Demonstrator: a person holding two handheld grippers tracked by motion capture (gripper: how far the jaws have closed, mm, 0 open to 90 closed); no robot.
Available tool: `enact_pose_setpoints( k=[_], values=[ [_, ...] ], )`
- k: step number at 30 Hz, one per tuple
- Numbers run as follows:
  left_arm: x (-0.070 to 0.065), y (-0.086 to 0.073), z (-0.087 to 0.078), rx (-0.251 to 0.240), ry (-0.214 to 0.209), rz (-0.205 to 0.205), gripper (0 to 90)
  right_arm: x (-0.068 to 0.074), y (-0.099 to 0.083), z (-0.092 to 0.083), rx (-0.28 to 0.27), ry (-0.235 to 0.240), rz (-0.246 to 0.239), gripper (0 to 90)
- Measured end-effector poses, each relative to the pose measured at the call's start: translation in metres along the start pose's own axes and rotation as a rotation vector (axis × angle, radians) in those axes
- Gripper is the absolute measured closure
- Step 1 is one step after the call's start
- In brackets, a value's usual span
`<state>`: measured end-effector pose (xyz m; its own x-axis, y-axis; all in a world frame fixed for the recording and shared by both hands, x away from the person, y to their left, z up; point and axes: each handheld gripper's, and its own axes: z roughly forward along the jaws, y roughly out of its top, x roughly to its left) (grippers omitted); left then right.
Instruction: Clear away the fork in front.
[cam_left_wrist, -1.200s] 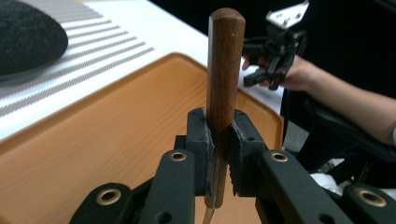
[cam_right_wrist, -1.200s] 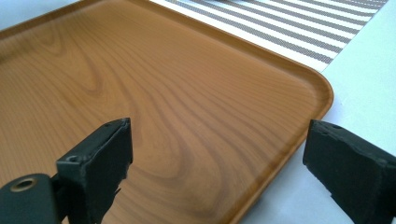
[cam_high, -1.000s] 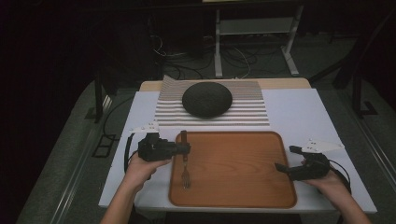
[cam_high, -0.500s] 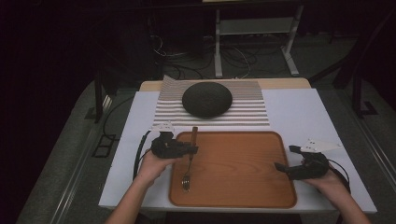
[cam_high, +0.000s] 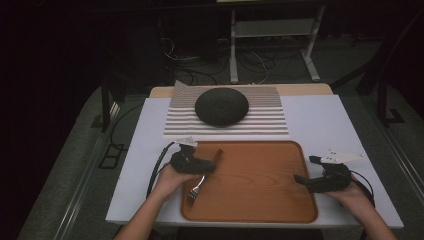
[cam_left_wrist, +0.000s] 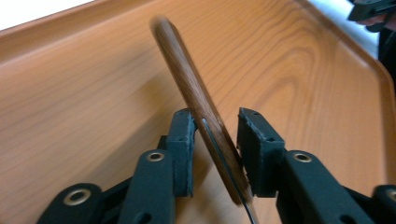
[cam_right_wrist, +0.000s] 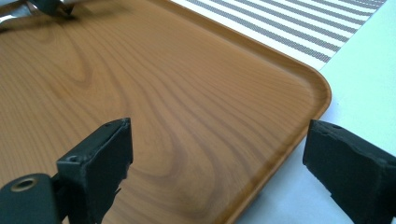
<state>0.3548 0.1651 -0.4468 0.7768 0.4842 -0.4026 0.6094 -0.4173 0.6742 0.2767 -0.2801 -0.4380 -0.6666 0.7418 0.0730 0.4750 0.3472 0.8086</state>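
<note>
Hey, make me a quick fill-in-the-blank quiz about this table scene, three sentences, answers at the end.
1. The fork lies with its tines on the wooden ____.
2. The fork's wooden handle stands between the jaws of the ____ gripper.
3. The dark round bowl, turned upside down, rests on a ____ placemat.

Missing words: tray; left; striped

Your left gripper (cam_high: 212, 164) held the fork (cam_high: 202, 176) over the tray (cam_high: 260, 200), jaws just opening; your right gripper (cam_high: 306, 172) rested at its edge.
</note>
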Motion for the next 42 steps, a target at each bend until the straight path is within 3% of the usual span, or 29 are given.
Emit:
enact_pose_setpoints(
  k=[8, 13, 16, 20, 32, 42],
  values=[
    [-0.002, 0.001, -0.004, -0.020, 0.009, 0.008, 64.3, 0.000, 0.000, -0.001, 0.001, -0.002, -0.001, 8.6],
    [-0.011, 0.004, -0.007, -0.028, 0.039, 0.053, 71.8, 0.000, 0.001, 0.000, 0.000, -0.003, -0.001, 8.7],
    [-0.015, 0.008, -0.006, -0.030, 0.029, 0.067, 80.7, 0.000, 0.000, 0.000, 0.001, 0.001, -0.004, 8.7],
    [-0.021, 0.015, 0.001, -0.006, 0.007, 0.092, 89.9, 0.000, 0.001, 0.000, -0.002, -0.001, 0.001, 8.7],
    [-0.030, 0.033, 0.035, 0.097, 0.051, 0.187, 90.0, -0.001, 0.001, 0.001, -0.001, -0.002, -0.001, 9.0],
    [-0.027, 0.028, 0.036, 0.135, 0.087, 0.196, 90.0, -0.001, 0.001, 0.000, 0.000, -0.004, -0.006, 9.4]
  ],
)
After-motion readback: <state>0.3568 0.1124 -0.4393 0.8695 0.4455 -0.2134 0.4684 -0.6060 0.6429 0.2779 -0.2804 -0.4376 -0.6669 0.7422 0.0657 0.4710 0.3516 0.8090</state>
